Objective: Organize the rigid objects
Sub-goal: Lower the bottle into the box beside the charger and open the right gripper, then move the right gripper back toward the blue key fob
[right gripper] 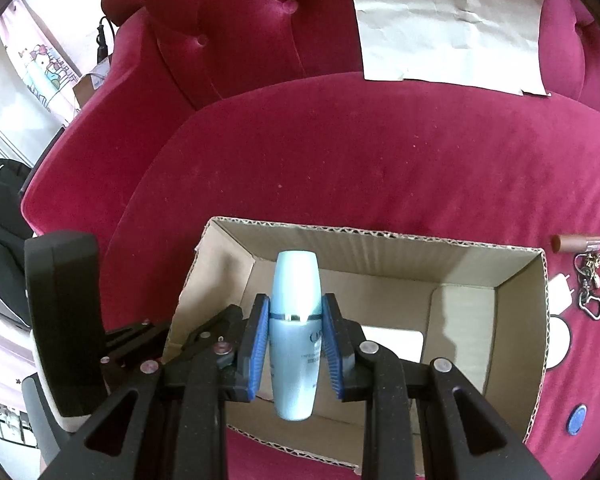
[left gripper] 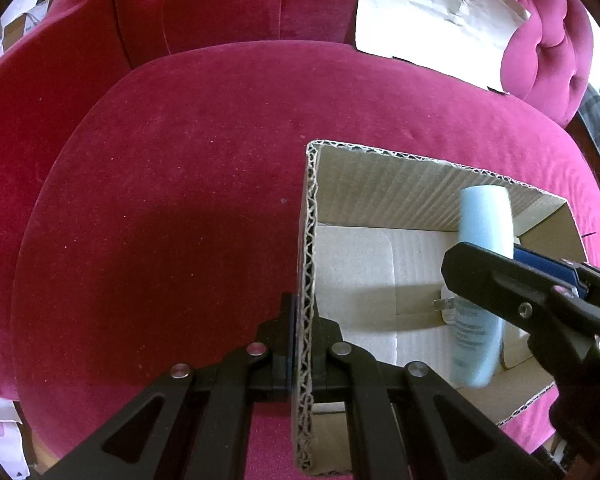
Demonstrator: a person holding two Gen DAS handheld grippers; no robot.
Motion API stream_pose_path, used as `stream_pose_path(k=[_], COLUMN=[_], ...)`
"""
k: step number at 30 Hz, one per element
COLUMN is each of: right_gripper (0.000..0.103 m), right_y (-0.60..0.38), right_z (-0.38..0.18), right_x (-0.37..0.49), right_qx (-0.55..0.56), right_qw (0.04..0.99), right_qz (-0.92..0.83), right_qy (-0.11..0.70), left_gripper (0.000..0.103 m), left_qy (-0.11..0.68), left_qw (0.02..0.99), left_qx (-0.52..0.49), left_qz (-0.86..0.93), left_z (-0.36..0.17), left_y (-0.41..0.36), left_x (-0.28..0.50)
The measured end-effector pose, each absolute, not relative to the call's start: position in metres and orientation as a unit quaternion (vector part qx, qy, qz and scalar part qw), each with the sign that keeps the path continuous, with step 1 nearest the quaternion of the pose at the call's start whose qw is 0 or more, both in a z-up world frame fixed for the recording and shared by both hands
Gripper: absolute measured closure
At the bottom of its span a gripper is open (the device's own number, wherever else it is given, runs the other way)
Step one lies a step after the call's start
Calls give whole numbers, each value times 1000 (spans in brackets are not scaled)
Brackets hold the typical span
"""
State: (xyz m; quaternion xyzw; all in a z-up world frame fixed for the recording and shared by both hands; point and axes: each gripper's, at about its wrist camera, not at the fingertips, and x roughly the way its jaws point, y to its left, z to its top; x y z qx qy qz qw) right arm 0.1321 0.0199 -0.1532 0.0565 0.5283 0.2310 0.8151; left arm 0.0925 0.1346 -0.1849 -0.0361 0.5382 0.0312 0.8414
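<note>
The left gripper pinches the cardboard box by its near-left wall. Over the box's open top, the right gripper clamps a pale blue bottle; a brown tube lies just right of the box.

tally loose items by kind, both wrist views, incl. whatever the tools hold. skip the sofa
Cardboard box: 1
Pale blue bottle: 1
Brown cylinder, lipstick-like: 1
Keychain: 1
White charger plug: 1
Round white item: 1
Blue disc: 1
Paper sheet: 1
Total: 8
</note>
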Motion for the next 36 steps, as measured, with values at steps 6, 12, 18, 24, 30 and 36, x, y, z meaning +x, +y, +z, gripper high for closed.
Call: stream_pose_path(k=[6, 12, 18, 24, 30, 36], right_gripper=[39, 17, 0, 0, 0, 0], right_y=[17, 9, 0, 0, -5, -21], right_z=[-150, -148, -144, -139, -128, -122], right_x=[132, 133, 133, 130, 128, 127], right_qx=[55, 41, 33, -2, -14, -6], right_qw=[823, 833, 841, 851, 863, 868], right_qz=[214, 189, 175, 161, 160, 152], right_qy=[523, 518, 511, 500, 478, 472], left_gripper=[99, 99, 99, 99, 99, 100], left_qy=[538, 537, 538, 538, 538, 538], left_qw=[842, 842, 842, 842, 842, 842], left_qx=[-36, -41, -38, -35, -33, -32], left_qz=[32, 31, 30, 30, 31, 32], left_z=[-184, -183, -183, -184, -184, -184], left_y=[134, 136, 137, 136, 135, 133], left_x=[92, 92, 92, 93, 93, 93])
